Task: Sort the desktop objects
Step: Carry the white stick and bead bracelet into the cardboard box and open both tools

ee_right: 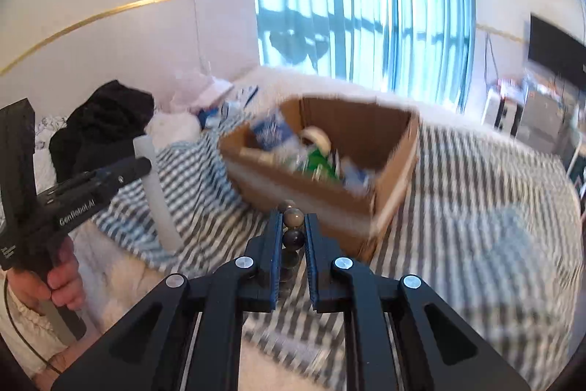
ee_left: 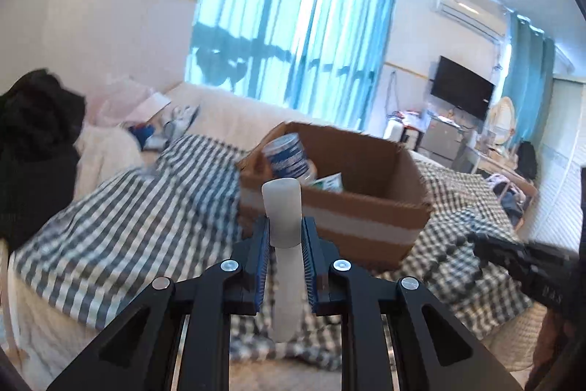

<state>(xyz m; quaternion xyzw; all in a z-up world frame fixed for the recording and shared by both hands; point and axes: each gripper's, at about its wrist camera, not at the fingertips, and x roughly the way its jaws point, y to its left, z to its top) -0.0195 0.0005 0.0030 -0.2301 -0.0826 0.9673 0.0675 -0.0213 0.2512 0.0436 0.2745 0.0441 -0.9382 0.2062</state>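
Note:
My left gripper point(ee_left: 285, 226) is shut on a white translucent tube point(ee_left: 281, 207) held upright, above the checked blanket and short of the cardboard box point(ee_left: 366, 207). The same tube point(ee_right: 155, 185) and left gripper point(ee_right: 143, 167) show at the left of the right wrist view, with a hand point(ee_right: 62, 284) on the handle. My right gripper point(ee_right: 292, 222) is shut on a string of dark and brown beads point(ee_right: 293, 229), held in the air just in front of the box point(ee_right: 322, 196). The box holds a blue-and-white can point(ee_left: 289, 156), a tape roll point(ee_right: 316, 136) and green packaging point(ee_right: 322, 163).
The box rests on a grey-and-white checked blanket point(ee_left: 146, 207) over a bed. Black clothing point(ee_left: 33, 134) and pale bedding lie at the left. Blue curtains point(ee_left: 293, 43), a wall television point(ee_left: 461, 87) and a cluttered desk point(ee_left: 439, 131) stand behind. The right gripper's body point(ee_left: 531, 262) enters at the right edge.

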